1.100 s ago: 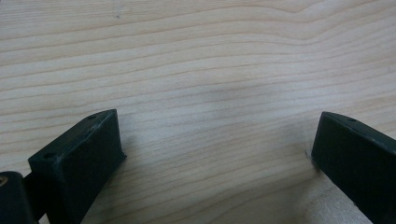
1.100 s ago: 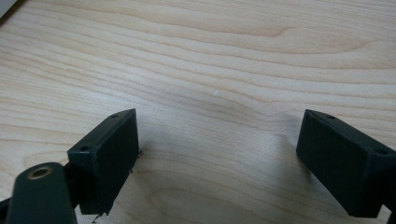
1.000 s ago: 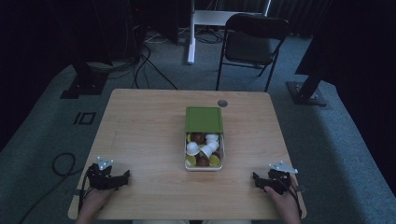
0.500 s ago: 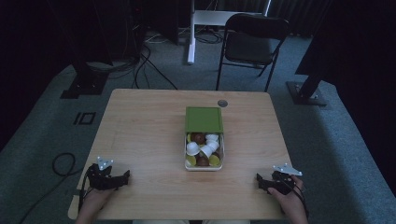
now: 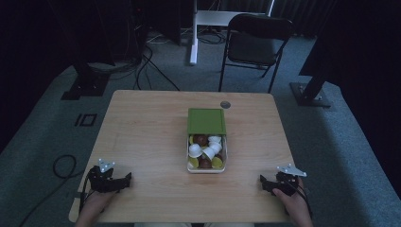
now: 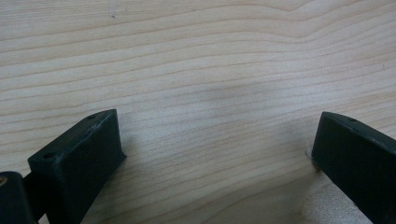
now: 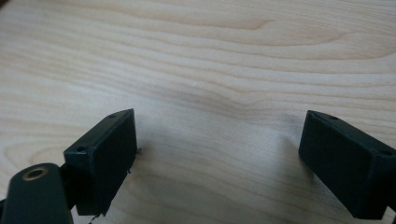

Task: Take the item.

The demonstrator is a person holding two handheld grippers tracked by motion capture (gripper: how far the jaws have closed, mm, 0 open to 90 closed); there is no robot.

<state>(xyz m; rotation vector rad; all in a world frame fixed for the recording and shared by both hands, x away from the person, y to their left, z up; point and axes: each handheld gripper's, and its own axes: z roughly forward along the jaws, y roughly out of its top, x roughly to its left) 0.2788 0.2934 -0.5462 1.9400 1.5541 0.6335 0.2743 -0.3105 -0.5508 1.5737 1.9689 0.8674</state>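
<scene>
A clear box sits at the middle of the wooden table; its green lid covers the far half. The near half shows several small white, brown and yellow-green pods. My left gripper rests near the front left corner, held by a hand, pointing right toward the box. In the left gripper view it is open over bare wood. My right gripper rests near the front right corner, pointing left. In the right gripper view it is open too, with nothing between its jaws.
A round cable hole lies in the tabletop behind the box. A black folding chair stands beyond the far edge. Cables lie on the carpet at the left. Bare wood separates each gripper from the box.
My right gripper has shifted slightly right and toward the near edge. The left gripper and the box have stayed put.
</scene>
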